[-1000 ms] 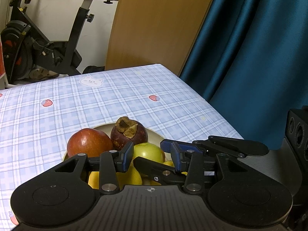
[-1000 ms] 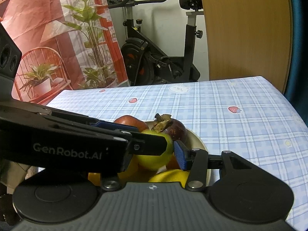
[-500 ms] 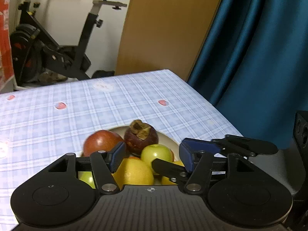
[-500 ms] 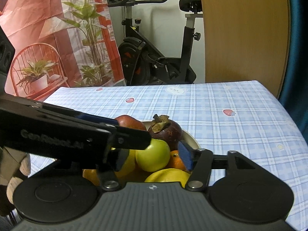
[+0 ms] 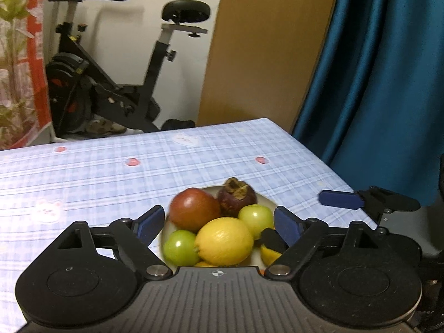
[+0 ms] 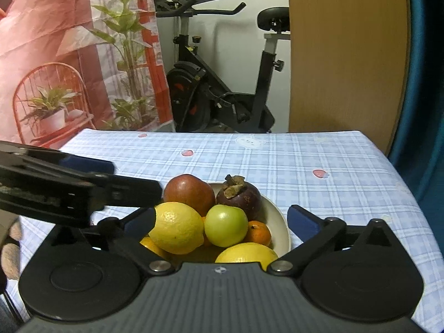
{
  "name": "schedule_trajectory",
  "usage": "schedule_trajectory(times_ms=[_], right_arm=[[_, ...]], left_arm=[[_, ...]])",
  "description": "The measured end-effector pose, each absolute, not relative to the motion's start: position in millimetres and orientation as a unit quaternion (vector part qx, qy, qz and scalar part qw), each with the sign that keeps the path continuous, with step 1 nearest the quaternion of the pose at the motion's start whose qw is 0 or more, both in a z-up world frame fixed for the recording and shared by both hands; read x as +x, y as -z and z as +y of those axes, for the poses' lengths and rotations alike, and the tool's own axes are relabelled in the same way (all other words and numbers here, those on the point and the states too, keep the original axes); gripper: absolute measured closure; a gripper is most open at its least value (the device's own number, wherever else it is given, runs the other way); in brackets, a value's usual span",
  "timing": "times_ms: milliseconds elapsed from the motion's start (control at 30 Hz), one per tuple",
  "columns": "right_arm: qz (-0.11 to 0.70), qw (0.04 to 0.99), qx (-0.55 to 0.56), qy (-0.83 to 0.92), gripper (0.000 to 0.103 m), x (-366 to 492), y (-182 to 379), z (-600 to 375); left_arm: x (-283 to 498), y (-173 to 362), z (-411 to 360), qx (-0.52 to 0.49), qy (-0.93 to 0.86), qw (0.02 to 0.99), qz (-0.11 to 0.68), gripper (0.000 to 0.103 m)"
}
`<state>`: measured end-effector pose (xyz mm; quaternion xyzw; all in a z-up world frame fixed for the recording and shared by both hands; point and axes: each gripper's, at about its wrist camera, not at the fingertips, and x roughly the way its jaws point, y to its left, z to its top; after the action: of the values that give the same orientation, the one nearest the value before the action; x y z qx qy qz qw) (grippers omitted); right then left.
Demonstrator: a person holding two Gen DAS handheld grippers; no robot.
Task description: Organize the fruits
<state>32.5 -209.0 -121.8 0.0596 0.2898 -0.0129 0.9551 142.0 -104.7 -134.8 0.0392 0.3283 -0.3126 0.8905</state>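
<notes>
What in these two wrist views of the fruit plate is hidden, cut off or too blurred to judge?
- Near side of the plate: hidden in both views by the gripper bodies, so the fruit count is uncertain.
- Lower lemon: right wrist view, cut off by the right gripper's body.
- Orange: mostly behind the green apple.
- Red apple: motion-blurred in the left wrist view.
- Person's hand: only a sliver at the right wrist view's left edge.

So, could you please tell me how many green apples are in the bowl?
2. One green apple sits right of the big lemon, in front of the mangosteen; the other lies left of the lemon. More may be hidden underneath.
</notes>
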Motion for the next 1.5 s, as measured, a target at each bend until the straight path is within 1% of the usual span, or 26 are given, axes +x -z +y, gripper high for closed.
schedule_trajectory(times_ms=[167, 367, 667, 933, 1133, 1500], right_arm=[[0.293, 0.954, 0.056, 0.021, 0.000, 26.2, 114.0, -197.1], [0.271, 0.960, 0.064, 0.024, 0.000, 11.6, 94.2, -183.0], [0.242, 0.966, 0.082, 0.027, 0.000, -18.4, 51.4, -164.9], [0.213, 0.973, 0.082, 0.025, 0.000, -48.2, 18.7, -150.7], [0.204, 0.976, 0.082, 0.015, 0.000, -56.8, 7.8, -144.2], [0.208, 0.975, 0.084, 0.004, 0.000, -60.9, 10.6, -139.9]], left_arm=[[129.3, 121.1, -81.4, 0.033, 0.281, 0.906, 0.316, 0.015], [105.4, 96.6, -50.0, 0.040, 0.234, 0.928, 0.288, 0.015], [60.4, 45.8, -10.5, 0.040, 0.161, 0.957, 0.239, 0.008], [22.4, 10.8, 0.7, 0.054, 0.106, 0.972, 0.201, 0.004], [11.8, 2.0, 5.4, 0.038, 0.095, 0.975, 0.198, 0.004], [6.4, 3.4, 6.2, 0.039, 0.071, 0.977, 0.200, 0.004]])
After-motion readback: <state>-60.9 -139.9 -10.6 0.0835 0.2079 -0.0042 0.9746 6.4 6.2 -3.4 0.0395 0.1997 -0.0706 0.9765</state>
